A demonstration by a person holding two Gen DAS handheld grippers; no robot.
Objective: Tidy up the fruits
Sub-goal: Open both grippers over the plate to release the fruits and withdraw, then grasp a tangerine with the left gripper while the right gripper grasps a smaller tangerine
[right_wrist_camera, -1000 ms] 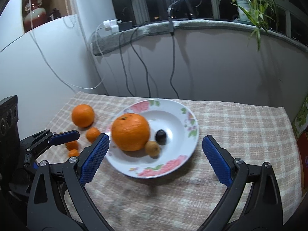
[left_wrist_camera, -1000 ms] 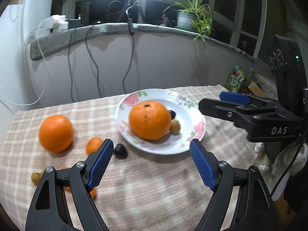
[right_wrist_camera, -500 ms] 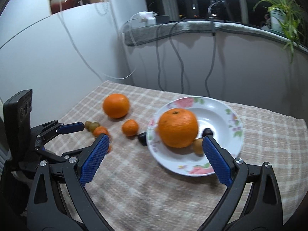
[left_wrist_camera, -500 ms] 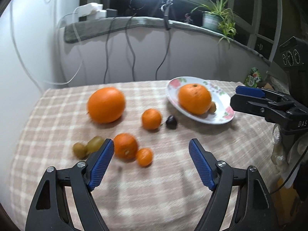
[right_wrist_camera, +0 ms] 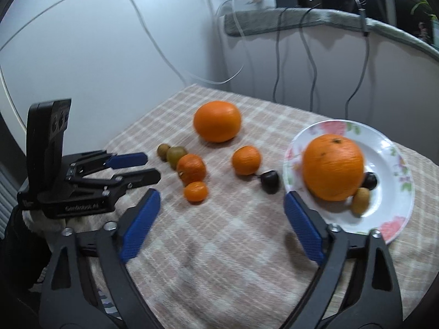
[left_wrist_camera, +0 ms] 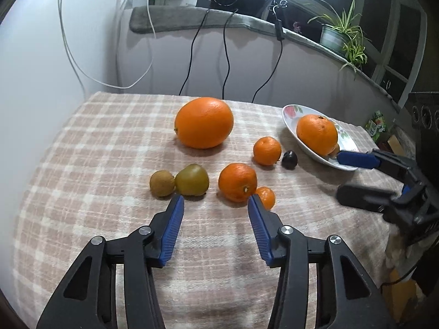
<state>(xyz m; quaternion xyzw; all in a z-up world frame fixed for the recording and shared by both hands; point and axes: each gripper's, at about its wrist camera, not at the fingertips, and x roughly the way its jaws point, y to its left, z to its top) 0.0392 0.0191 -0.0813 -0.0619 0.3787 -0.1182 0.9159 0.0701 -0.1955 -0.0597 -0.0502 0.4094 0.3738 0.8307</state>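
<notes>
At frame right, the plate (right_wrist_camera: 395, 148) is holding one orange (right_wrist_camera: 333, 167) while seven fruits are waiting on the counter (left_wrist_camera: 82, 148), both claws, left (left_wrist_camera: 215, 201) and right (right_wrist_camera: 221, 196), closing, empty.

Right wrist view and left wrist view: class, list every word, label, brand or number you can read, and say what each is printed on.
Left gripper body, right wrist view: one line of pale lettering, too blurred to read.
Green packet beyond the plate, left wrist view: print too small to read.
Nothing else carries text.
</notes>
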